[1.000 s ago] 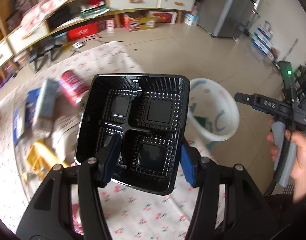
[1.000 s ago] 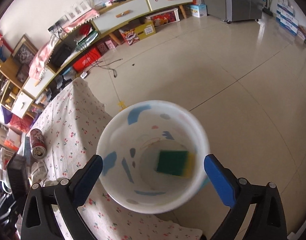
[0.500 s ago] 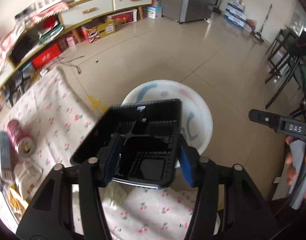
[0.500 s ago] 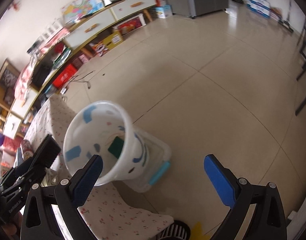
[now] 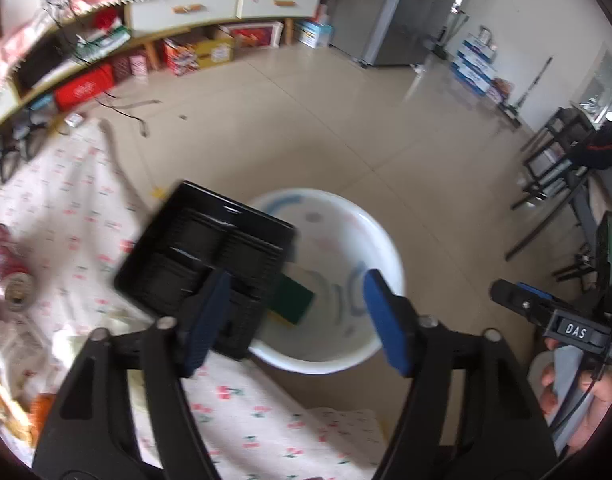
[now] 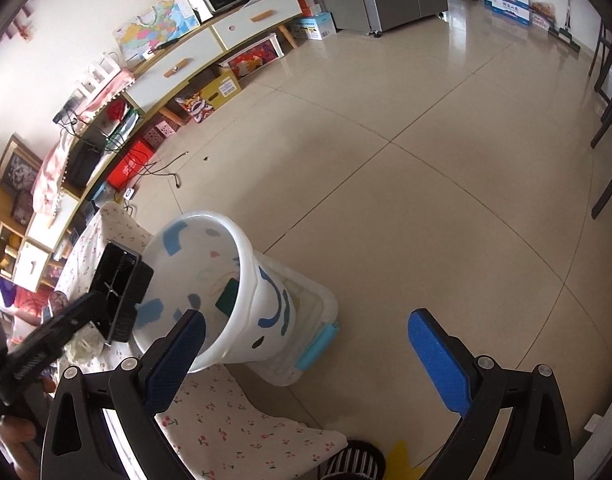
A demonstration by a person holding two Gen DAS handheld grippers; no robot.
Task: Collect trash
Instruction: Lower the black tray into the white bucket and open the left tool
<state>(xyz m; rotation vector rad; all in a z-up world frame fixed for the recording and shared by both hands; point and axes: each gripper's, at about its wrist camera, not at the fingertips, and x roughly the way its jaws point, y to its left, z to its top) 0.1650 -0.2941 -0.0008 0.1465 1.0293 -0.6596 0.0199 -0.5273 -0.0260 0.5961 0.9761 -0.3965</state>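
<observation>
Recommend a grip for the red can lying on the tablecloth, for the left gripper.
Take the red can across the middle of its round body, coming down from above with the left gripper open. It lies on its side on the tablecloth with its silver end towards the camera, so the fingers should probably straddle its curved sides, not its ends.

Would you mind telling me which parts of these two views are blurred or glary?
Left wrist view: the black tray and the cloth's left side are motion-smeared, the bin softer too; fisheye bends the room. Right wrist view: sharp overall, with window glare on the floor tiles near the fridge.
</observation>
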